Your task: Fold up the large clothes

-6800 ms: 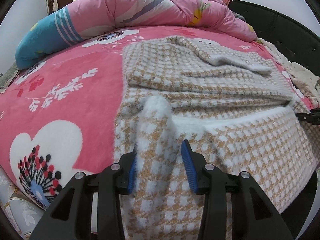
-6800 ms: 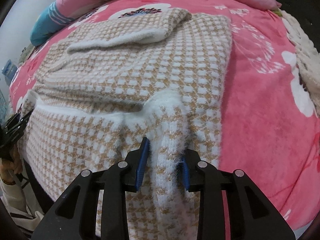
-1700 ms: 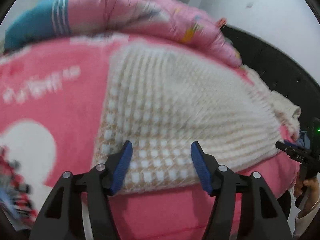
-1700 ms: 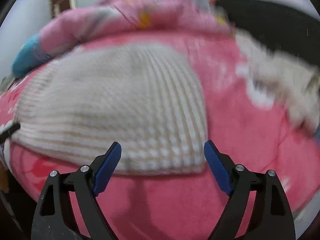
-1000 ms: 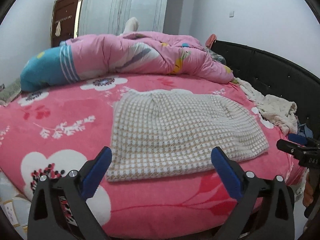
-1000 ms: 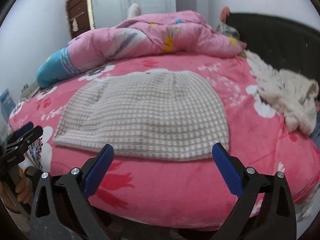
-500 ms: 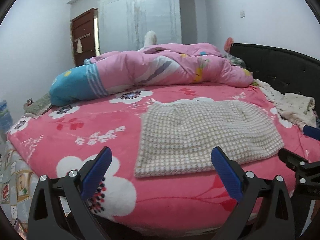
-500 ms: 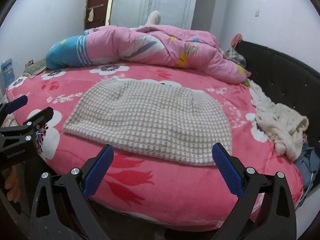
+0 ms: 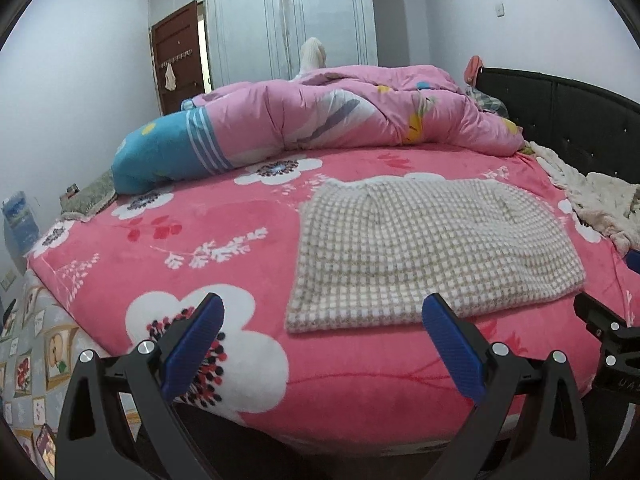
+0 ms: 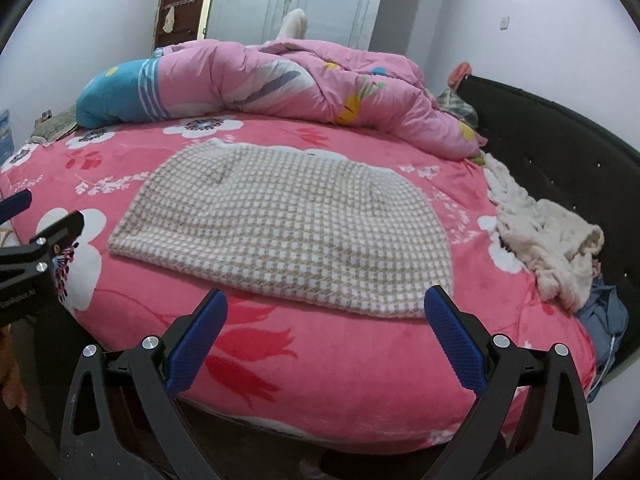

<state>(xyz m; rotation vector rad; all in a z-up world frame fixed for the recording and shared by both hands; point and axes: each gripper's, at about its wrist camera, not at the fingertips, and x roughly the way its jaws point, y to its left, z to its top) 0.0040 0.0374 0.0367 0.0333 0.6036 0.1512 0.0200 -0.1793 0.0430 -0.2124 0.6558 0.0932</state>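
Observation:
A beige-and-white checked knit garment (image 9: 428,248) (image 10: 288,224) lies folded into a flat rectangle on the pink flowered bed cover (image 9: 208,240) (image 10: 320,360). My left gripper (image 9: 322,340) is open and empty, held back from the bed's near edge, short of the garment's front left corner. My right gripper (image 10: 326,334) is also open and empty, back from the bed edge in front of the garment's near hem. Each gripper shows at the edge of the other's view.
A rolled pink quilt (image 9: 340,116) (image 10: 300,80) with a blue end lies along the far side. A cream fluffy cloth (image 10: 548,236) and a blue garment (image 10: 604,320) sit at the right by the black headboard (image 10: 560,148). A door and wardrobe stand behind.
Both grippers let go of the garment's corners, opened wide and pulled back and up from the bed. The garment now lies folded in half.

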